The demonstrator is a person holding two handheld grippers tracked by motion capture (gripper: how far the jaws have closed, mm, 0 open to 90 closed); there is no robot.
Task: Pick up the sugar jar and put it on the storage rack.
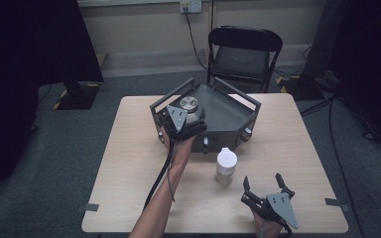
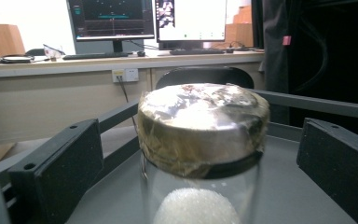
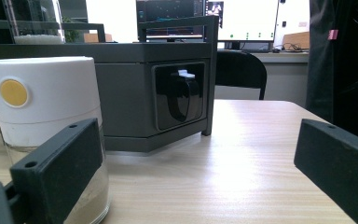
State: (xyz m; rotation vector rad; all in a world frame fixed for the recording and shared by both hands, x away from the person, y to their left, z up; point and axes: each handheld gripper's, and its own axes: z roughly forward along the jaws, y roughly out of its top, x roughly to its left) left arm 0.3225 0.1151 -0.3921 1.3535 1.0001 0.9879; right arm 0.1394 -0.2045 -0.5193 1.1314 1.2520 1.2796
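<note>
Left tongs (image 1: 187,115) are held over the near-left corner of the dark grey tray box (image 1: 228,116) on the counter (image 1: 129,163). In the left gripper view the jaws are spread wide, one on each side of a glass jar with a foil-wrapped lid (image 2: 203,123); gaps are seen on both sides, so nothing is gripped or touched. The jar is seen standing inside the tray.

Right tongs (image 1: 264,186) are held low at the counter's near edge, jaws released and wide apart, nothing between them. A white-capped jar (image 1: 226,166) is seen standing on the counter just in front of the box, ahead and left of the right tongs, not touched. A yellow dot (image 3: 13,92) is noted on its cap.
</note>
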